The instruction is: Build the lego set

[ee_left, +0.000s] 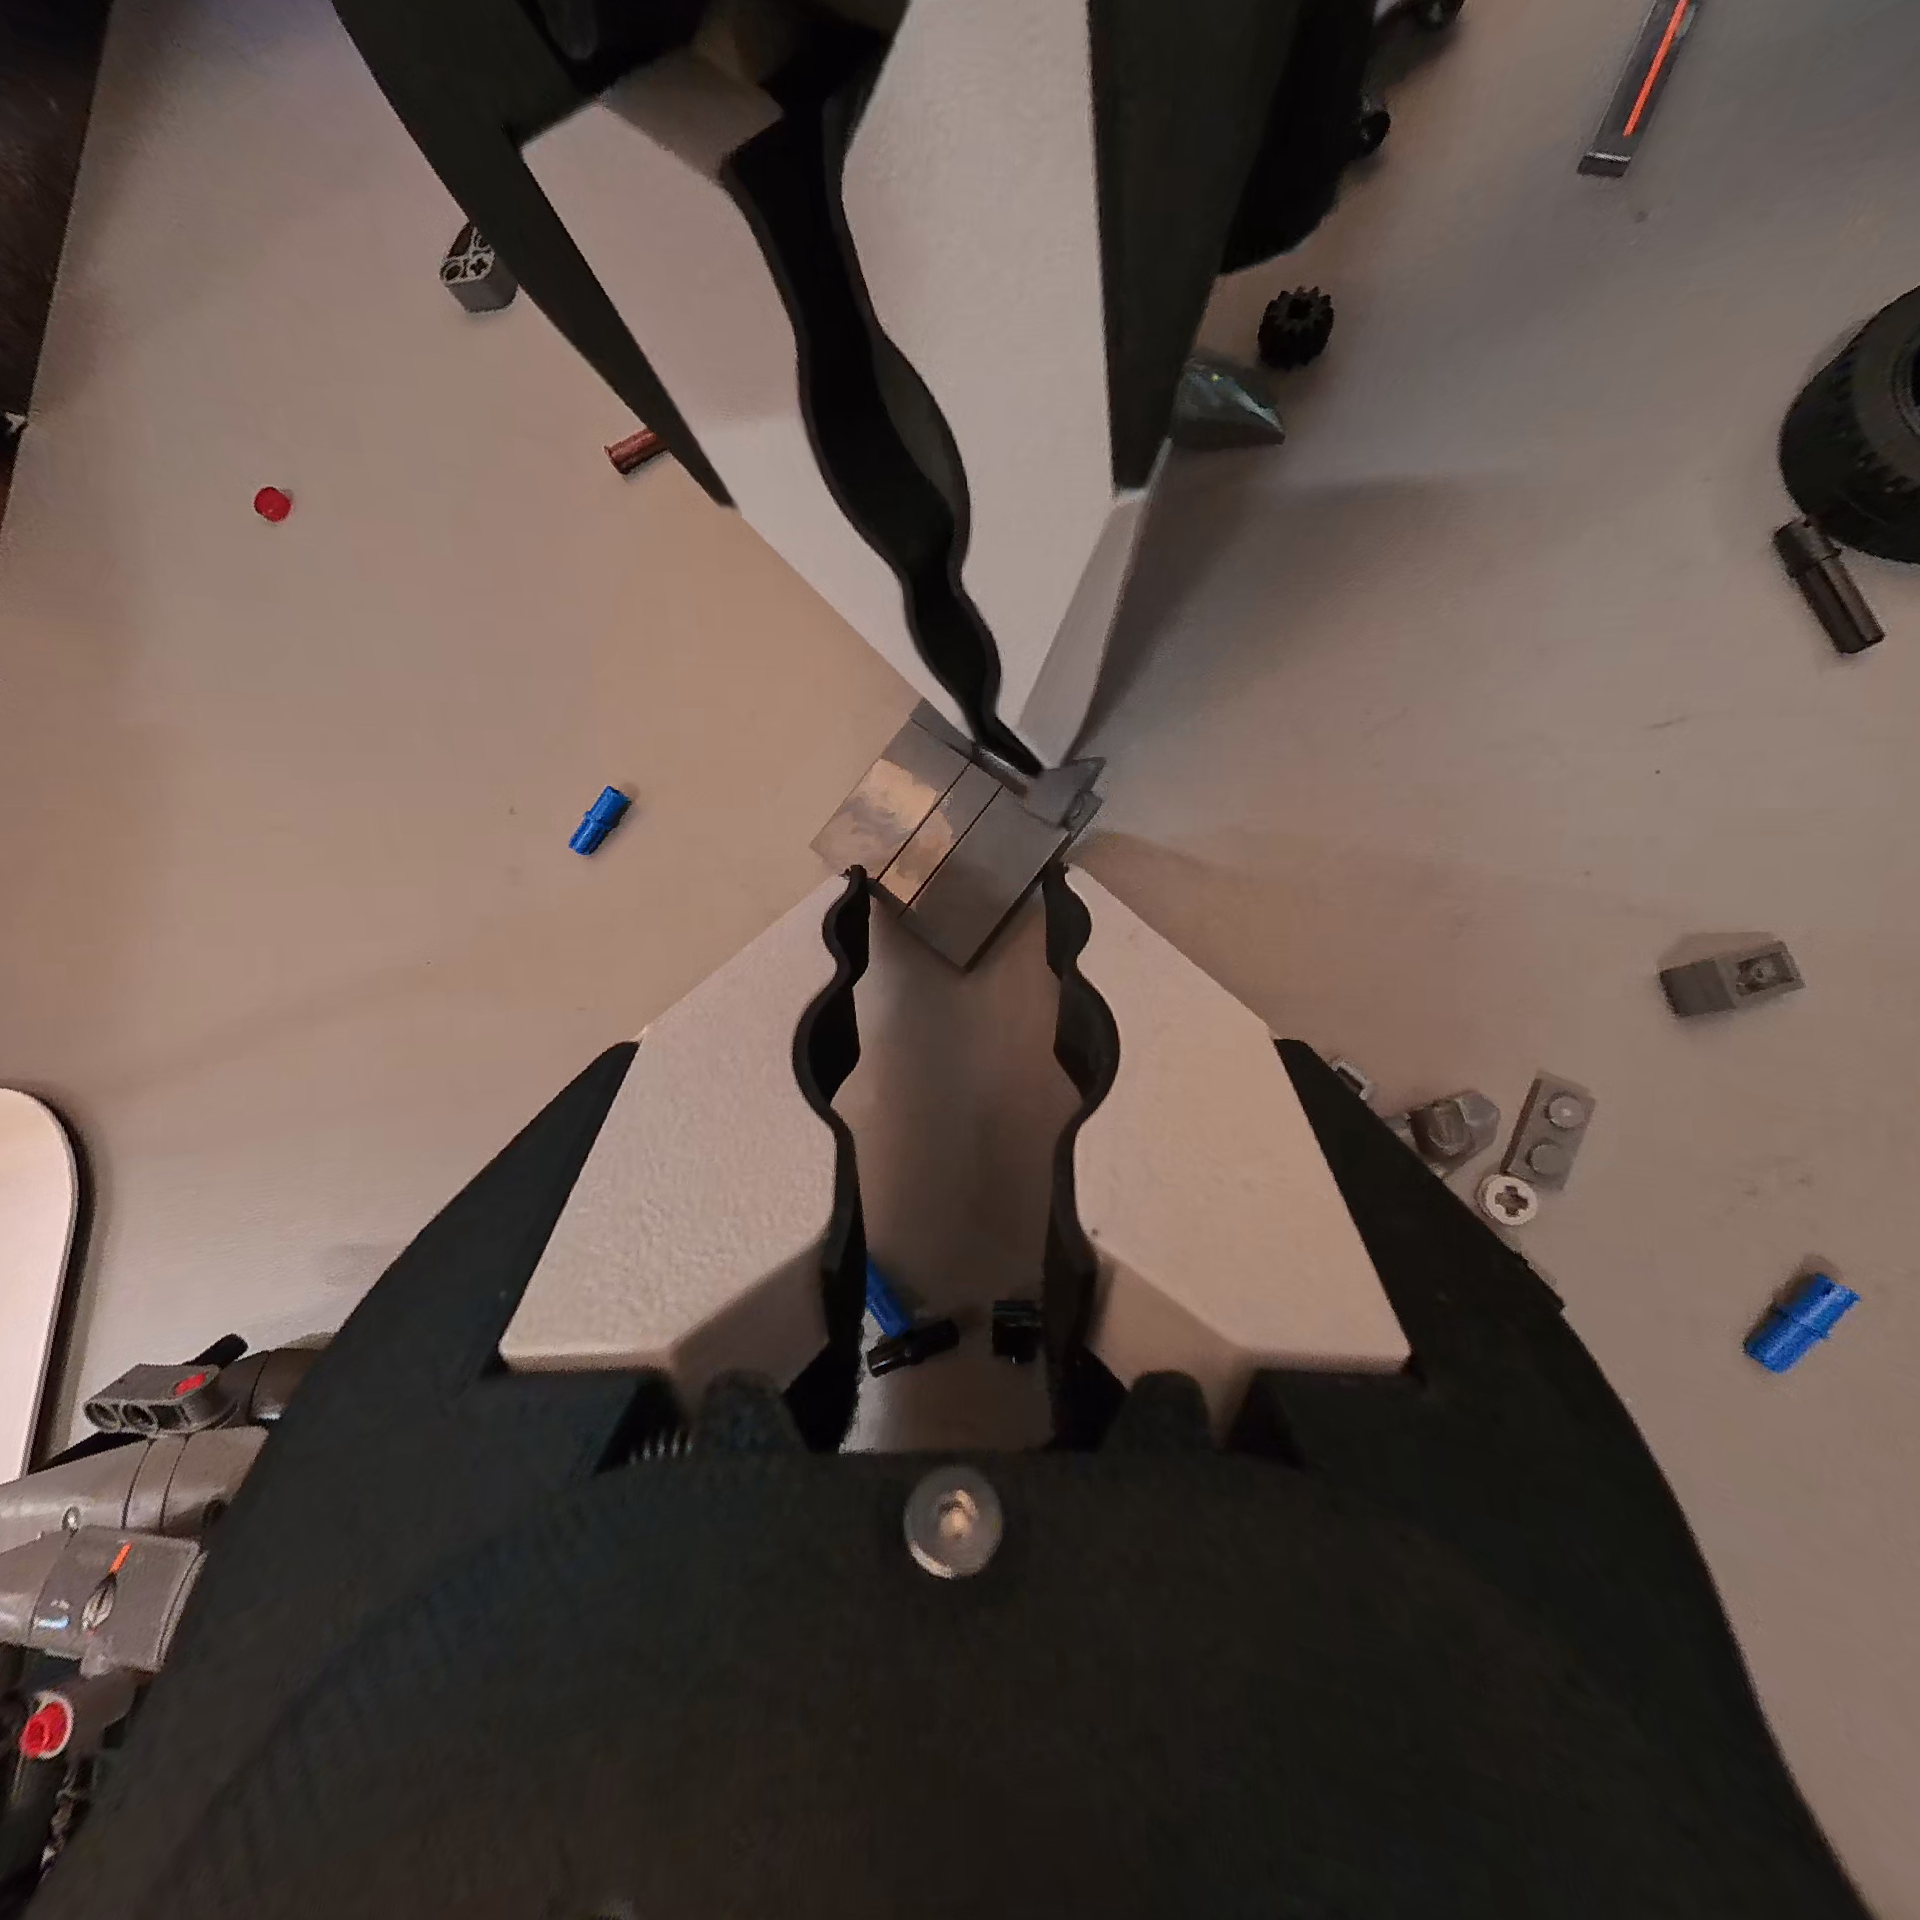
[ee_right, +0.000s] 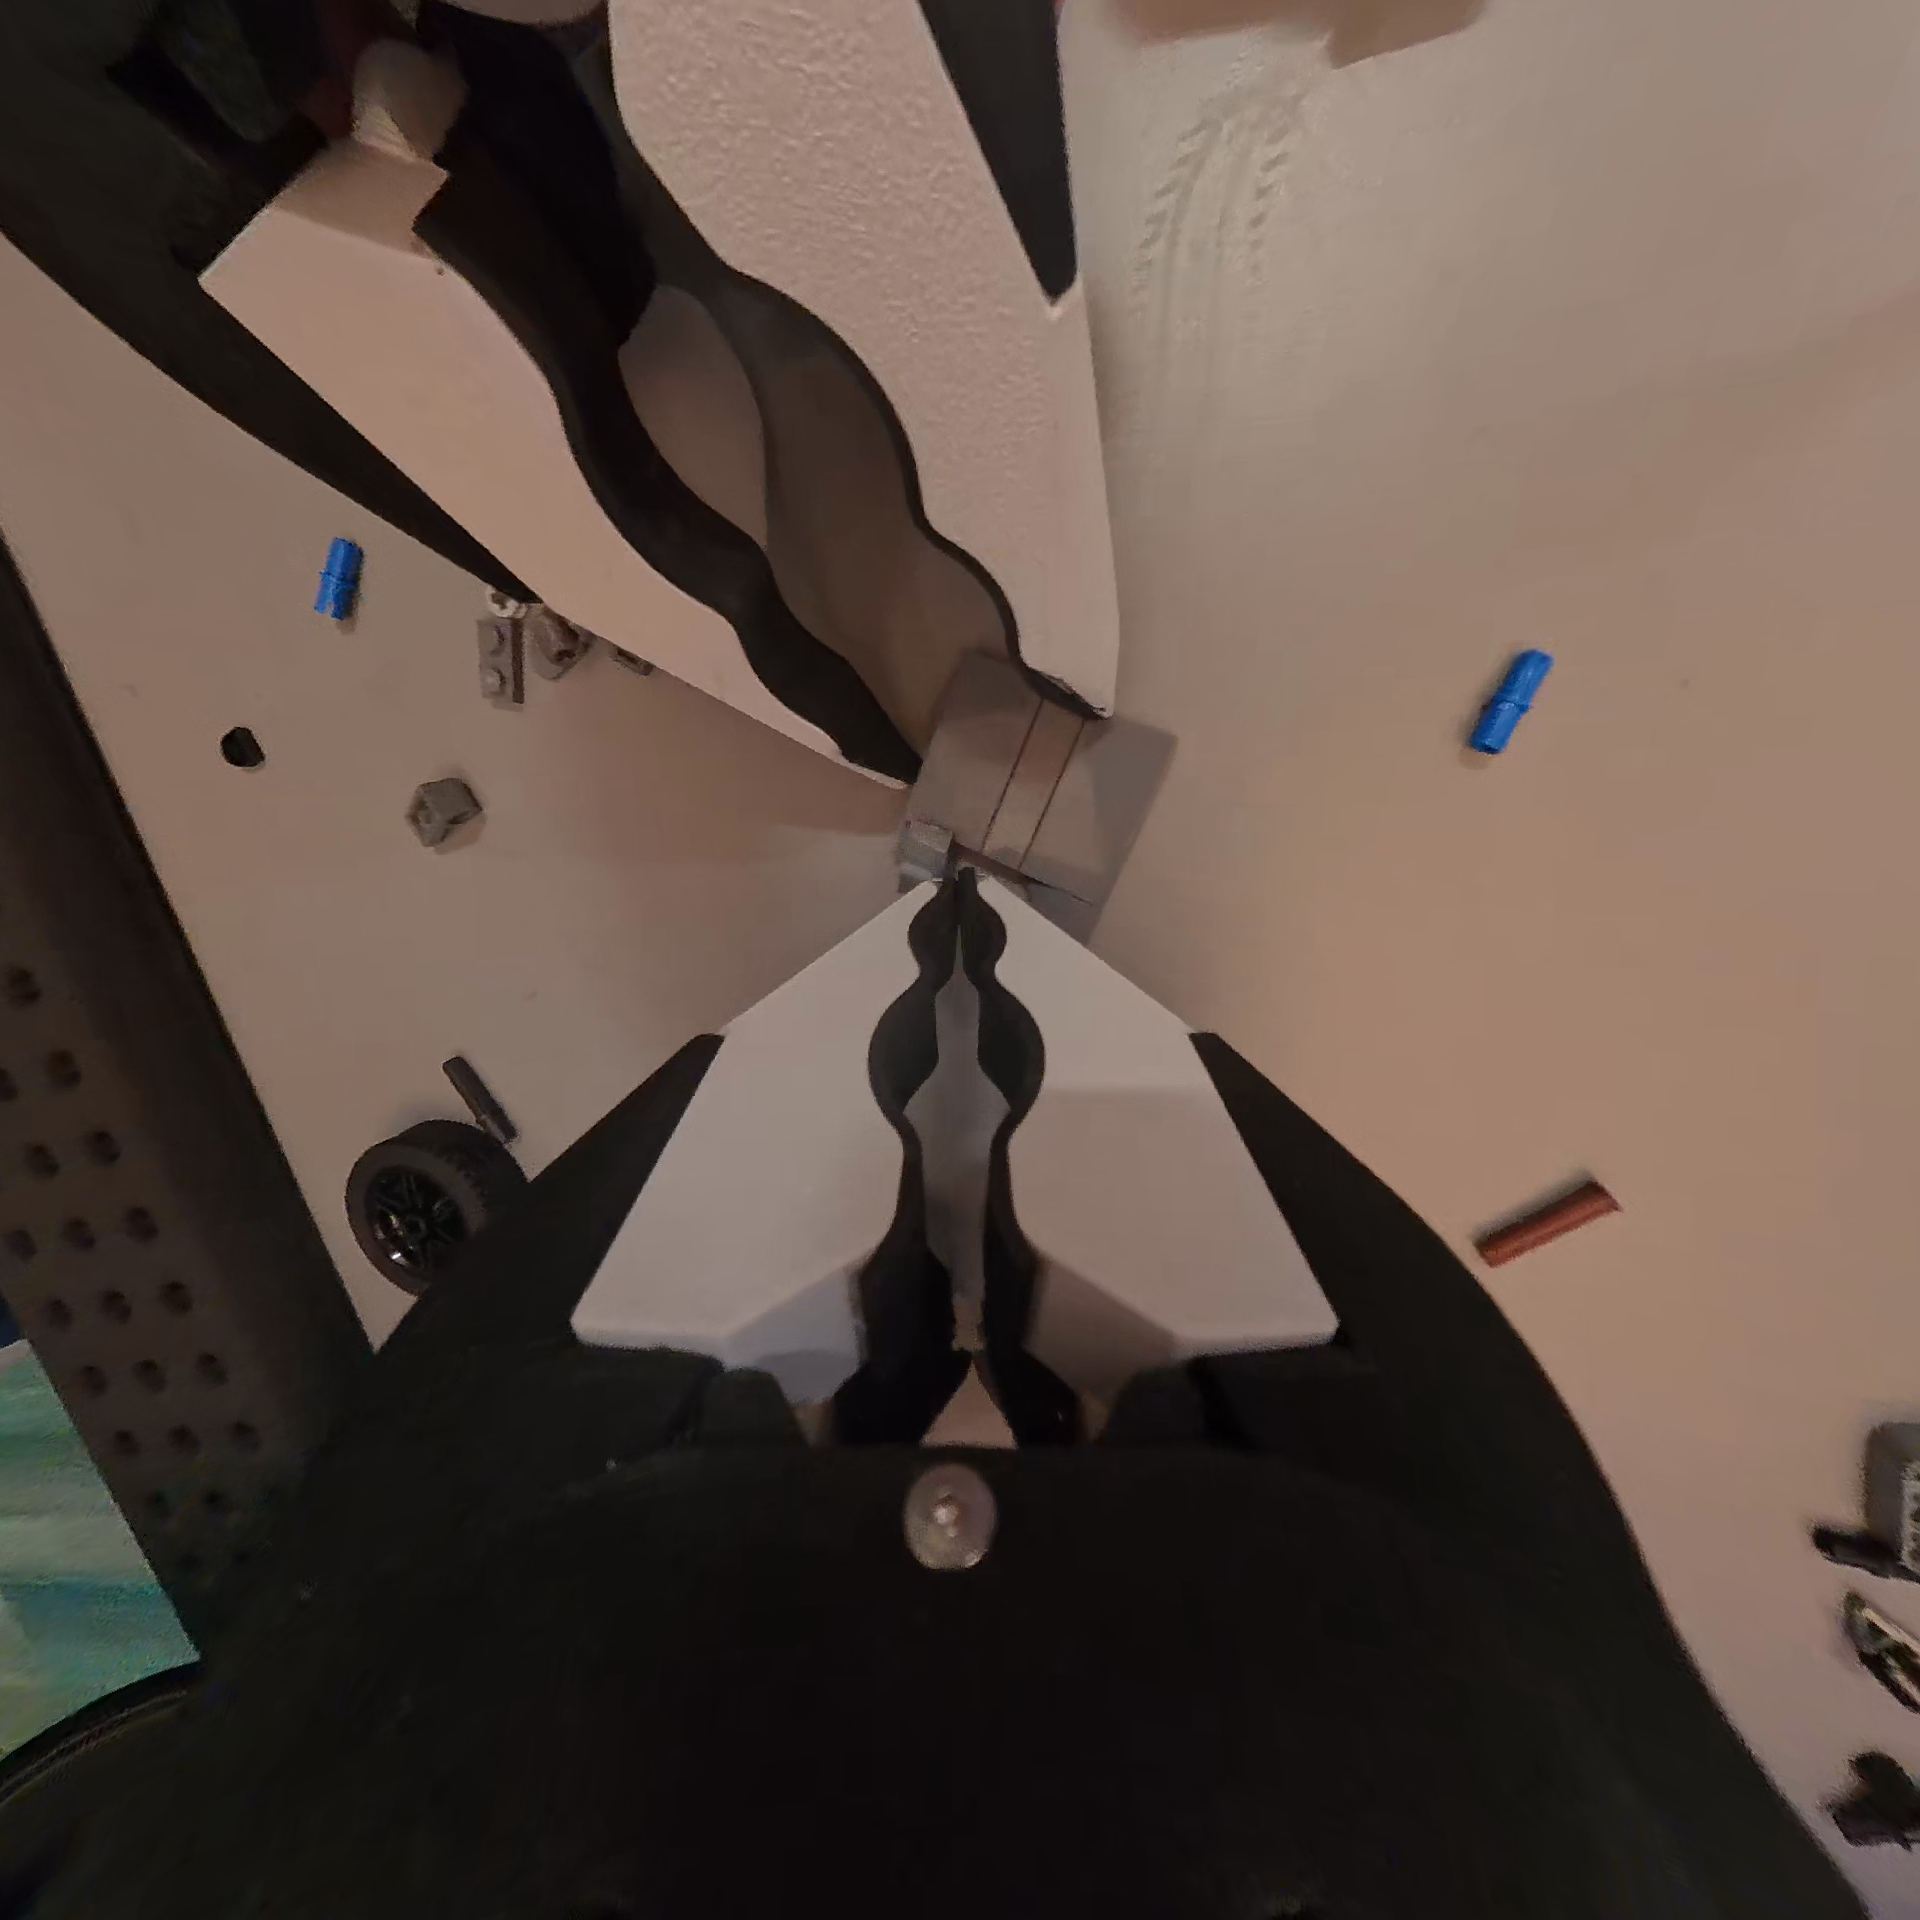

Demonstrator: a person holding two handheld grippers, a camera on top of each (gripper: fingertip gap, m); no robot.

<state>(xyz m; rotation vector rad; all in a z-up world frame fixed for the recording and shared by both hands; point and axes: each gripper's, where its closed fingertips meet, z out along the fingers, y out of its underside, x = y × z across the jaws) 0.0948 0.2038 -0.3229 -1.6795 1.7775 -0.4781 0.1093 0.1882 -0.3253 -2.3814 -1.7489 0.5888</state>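
Both tongs point(ee_left: 951, 883) point(ee_right: 954, 878), gripping grey block point(ee_left: 940, 847)

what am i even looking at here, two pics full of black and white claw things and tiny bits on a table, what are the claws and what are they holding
Those claws are hand-held tongs, one in each of a person's hands, each carrying a camera that looks forward along its two fingers. So each picture shows its own tongs at the bottom and the other pair coming in from the top.

In the left wrist view, the left tongs sit around a grey lego block, fingers at either side of it. In the right wrist view, the right tongs are pinched shut at that block's edge, apparently on a small grey piece there.

Loose parts lie on the pale table: blue pins, a red stud, a black gear, a black wheel.
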